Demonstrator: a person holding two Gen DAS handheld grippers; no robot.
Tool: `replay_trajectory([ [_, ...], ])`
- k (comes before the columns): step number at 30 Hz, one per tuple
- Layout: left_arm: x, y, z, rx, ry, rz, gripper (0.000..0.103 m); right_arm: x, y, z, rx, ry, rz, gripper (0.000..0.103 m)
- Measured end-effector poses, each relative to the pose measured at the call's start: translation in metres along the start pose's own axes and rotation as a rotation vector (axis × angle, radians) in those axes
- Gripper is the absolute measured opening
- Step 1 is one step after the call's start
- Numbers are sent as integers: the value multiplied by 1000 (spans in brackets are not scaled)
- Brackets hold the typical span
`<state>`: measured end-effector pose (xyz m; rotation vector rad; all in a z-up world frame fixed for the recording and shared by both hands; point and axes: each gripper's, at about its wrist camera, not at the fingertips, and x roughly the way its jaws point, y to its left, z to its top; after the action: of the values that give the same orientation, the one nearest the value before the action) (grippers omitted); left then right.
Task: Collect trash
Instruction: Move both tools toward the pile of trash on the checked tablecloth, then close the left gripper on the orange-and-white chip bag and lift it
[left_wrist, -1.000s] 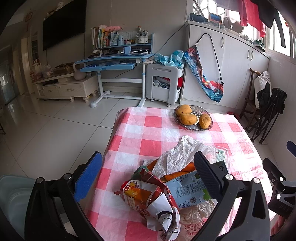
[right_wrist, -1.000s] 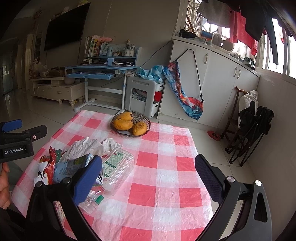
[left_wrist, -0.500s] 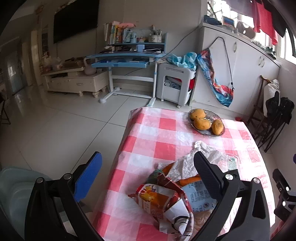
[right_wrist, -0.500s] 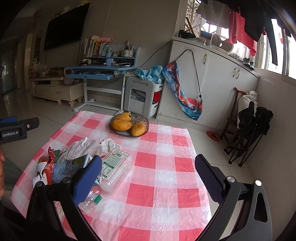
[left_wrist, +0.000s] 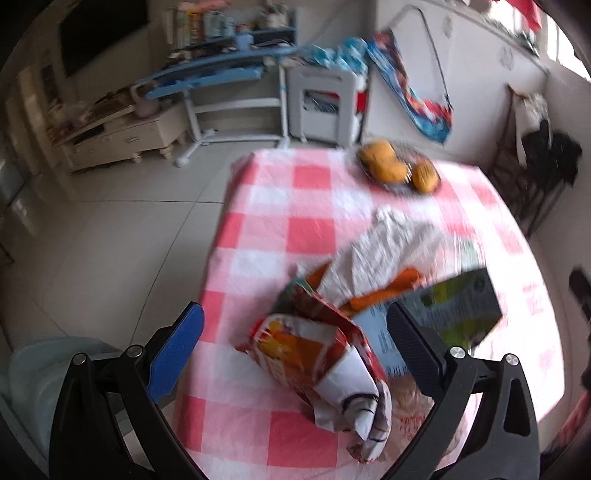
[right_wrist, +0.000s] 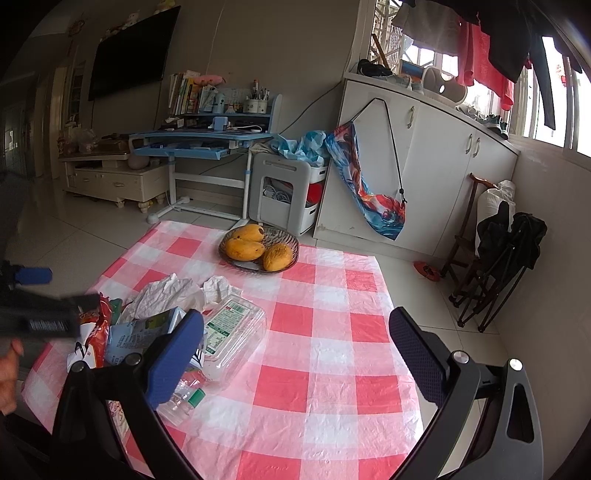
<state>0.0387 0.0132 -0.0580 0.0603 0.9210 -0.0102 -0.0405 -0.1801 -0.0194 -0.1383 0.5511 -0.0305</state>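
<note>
Trash lies in a heap on the red-checked tablecloth (left_wrist: 277, 206): a red and orange snack bag (left_wrist: 317, 362), crumpled white paper (left_wrist: 391, 254) and a green and blue carton (left_wrist: 458, 306). My left gripper (left_wrist: 295, 332) hangs open just above the near side of the heap, with the snack bag showing between its fingers; this view is blurred. From the right wrist, the heap also holds a clear plastic box (right_wrist: 232, 332) and a plastic bottle (right_wrist: 181, 402). My right gripper (right_wrist: 295, 332) stands open over bare cloth, to the right of the heap, holding nothing.
A bowl of mangoes (right_wrist: 258, 247) sits at the table's far side. The left gripper's body (right_wrist: 37, 317) and a hand (right_wrist: 7, 380) show at the left edge. A pale container (left_wrist: 37, 369) stands on the floor, left of the table. Folding chairs (right_wrist: 498, 266) lean at the right wall.
My left gripper has swung toward the trash heap and is moving fast enough to blur its view. The right gripper has hardly moved. Both stay open.
</note>
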Motion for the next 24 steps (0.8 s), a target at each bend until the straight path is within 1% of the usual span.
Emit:
replay_trajectory([
  [4,8,-13,-6,58,45,-10,95,1,1,1,4,-3,2,97],
  [5,10,-15,-8,66,56,-13,89,1,1,1,5,-3,3,97],
  [6,11,-15,-8,69,62,-14,78,1,1,2,6,-3,6,97],
  [7,12,-14,-9,67,69,-19,72,0,1,2,6,-3,7,97],
  [9,16,-11,-9,51,90,-54,48,0,0,2,6,-5,9,97],
  [10,17,-9,-10,46,97,-68,41,-1,0,2,6,-6,9,97],
  [11,18,-7,-10,44,103,-76,27,-1,-1,2,7,-6,9,97],
  [13,17,-4,-9,31,95,-90,21,-1,-2,2,13,-5,12,97],
  [15,14,2,-6,21,73,-95,8,-1,-3,3,18,-3,17,97],
  [17,6,9,-2,-5,33,-105,4,0,-3,3,21,1,25,97],
  [19,3,14,1,-16,19,-100,3,-1,-3,3,24,1,44,97],
  [20,3,16,2,-21,25,-106,3,-1,-3,3,23,0,52,97],
  [23,10,19,1,-23,76,-152,4,-1,1,3,10,0,51,97],
  [24,12,17,0,-17,100,-168,6,0,1,3,10,1,54,97],
])
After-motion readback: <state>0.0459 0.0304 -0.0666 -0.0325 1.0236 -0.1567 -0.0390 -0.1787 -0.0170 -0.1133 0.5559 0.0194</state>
